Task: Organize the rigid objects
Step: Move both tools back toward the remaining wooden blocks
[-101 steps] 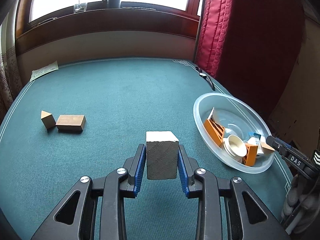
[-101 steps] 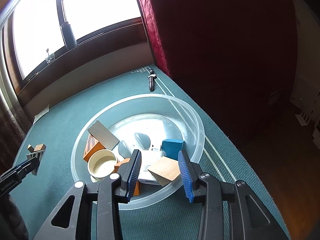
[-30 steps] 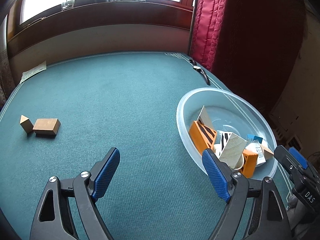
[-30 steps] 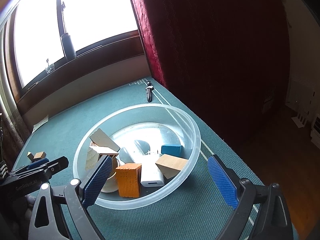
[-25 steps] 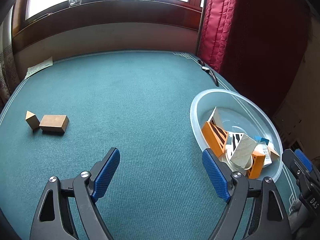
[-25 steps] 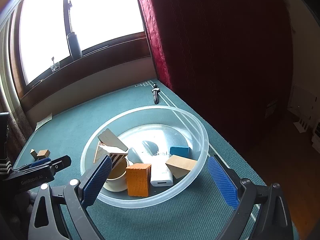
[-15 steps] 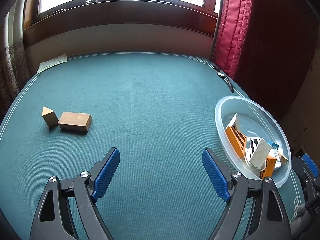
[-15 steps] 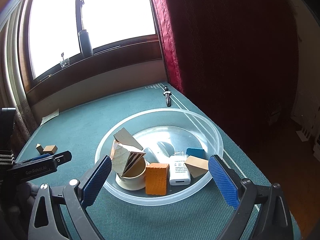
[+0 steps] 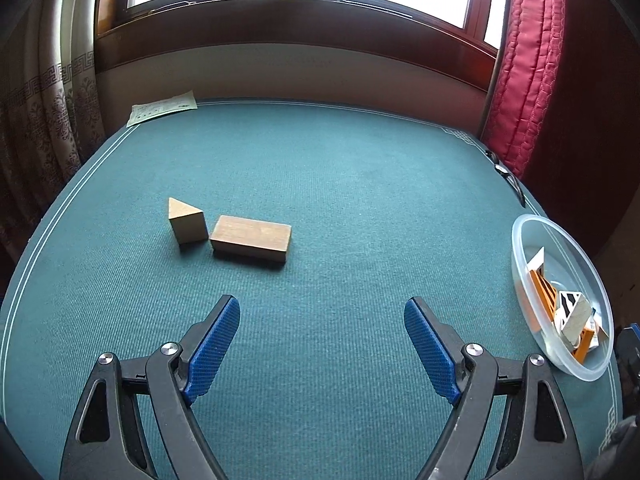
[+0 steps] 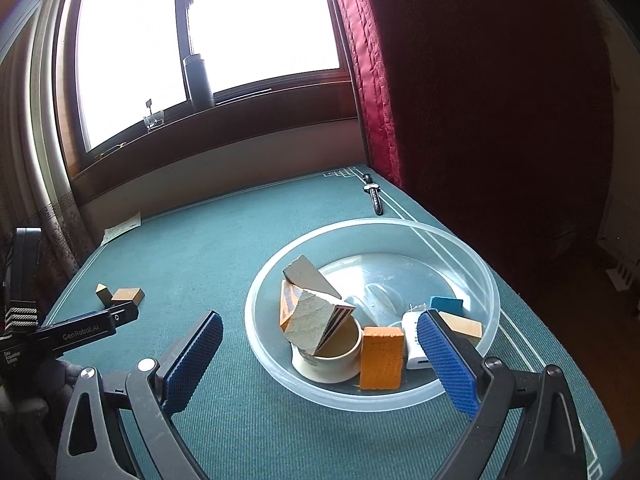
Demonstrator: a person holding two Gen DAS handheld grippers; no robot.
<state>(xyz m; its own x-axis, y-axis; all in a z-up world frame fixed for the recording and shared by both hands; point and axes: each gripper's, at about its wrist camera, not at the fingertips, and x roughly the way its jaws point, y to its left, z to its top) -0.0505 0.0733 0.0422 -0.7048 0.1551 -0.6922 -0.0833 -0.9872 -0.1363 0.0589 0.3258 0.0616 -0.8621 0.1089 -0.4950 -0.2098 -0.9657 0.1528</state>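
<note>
Clear bowl (image 10: 372,394) of blocks sits between and just ahead of the right gripper (image 10: 320,354) tongs, spread wide, empty. Left gripper (image 9: 322,330) also wide apart, holding nothing; rectangular wooden block (image 9: 251,237) and smaller wedge (image 9: 186,220) lie ahead, slightly left, touching.

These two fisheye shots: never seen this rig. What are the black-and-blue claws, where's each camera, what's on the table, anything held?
No robot arm here: a person holds a two-finger gripper in each hand, with a camera on each looking along its fingers. One picture looks past the left gripper, the other past the right gripper. Both are open and hold nothing. On the green table lie a wooden wedge and, beside it, a wooden block. The clear bowl already holds sorted pieces, among them an orange block and a striped cube leaning in a cream cup.
</note>
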